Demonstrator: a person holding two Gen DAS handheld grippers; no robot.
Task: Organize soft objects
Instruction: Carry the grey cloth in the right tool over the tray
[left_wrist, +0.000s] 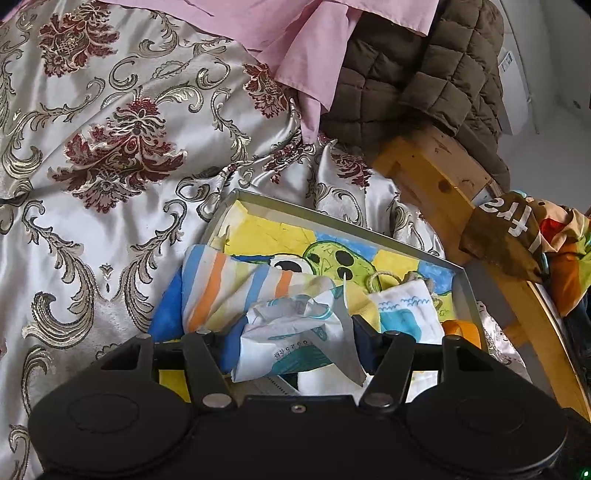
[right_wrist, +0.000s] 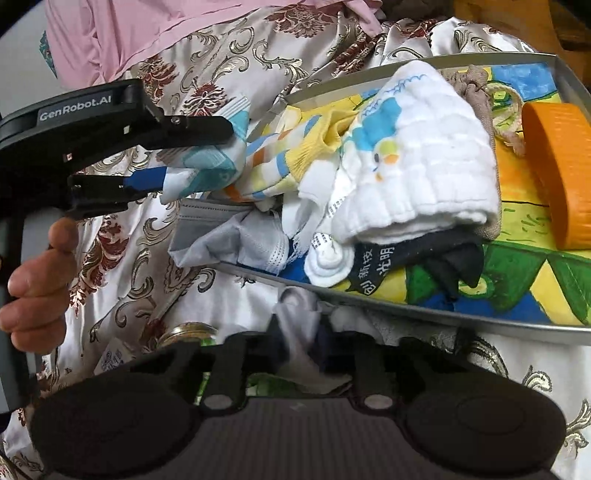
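A grey-rimmed tray (left_wrist: 461, 284) with a painted bottom lies on the brocade bedspread (left_wrist: 92, 184) and holds a pile of soft things. My left gripper (left_wrist: 295, 339) is shut on a white and teal printed cloth (left_wrist: 295, 332) at the tray's near end; it shows from the side in the right wrist view (right_wrist: 177, 162), its fingers clamping that cloth (right_wrist: 207, 166). A striped cloth (left_wrist: 229, 288), a white quilted cloth with a duck (right_wrist: 413, 166), a dark sock (right_wrist: 436, 262) and a grey mask (right_wrist: 236, 240) lie in the tray. My right gripper (right_wrist: 299, 343) is shut on a pale grey-white cloth (right_wrist: 295, 332) just outside the tray's near rim (right_wrist: 406, 306).
An orange roll (right_wrist: 554, 170) stands at the tray's right end. A pink cloth (left_wrist: 295, 44) and a brown quilted jacket (left_wrist: 417, 74) lie behind the tray. A wooden frame (left_wrist: 436, 177) with a brown printed bag (left_wrist: 506, 232) is to the right. A small jar lid (right_wrist: 192, 330) lies on the bedspread.
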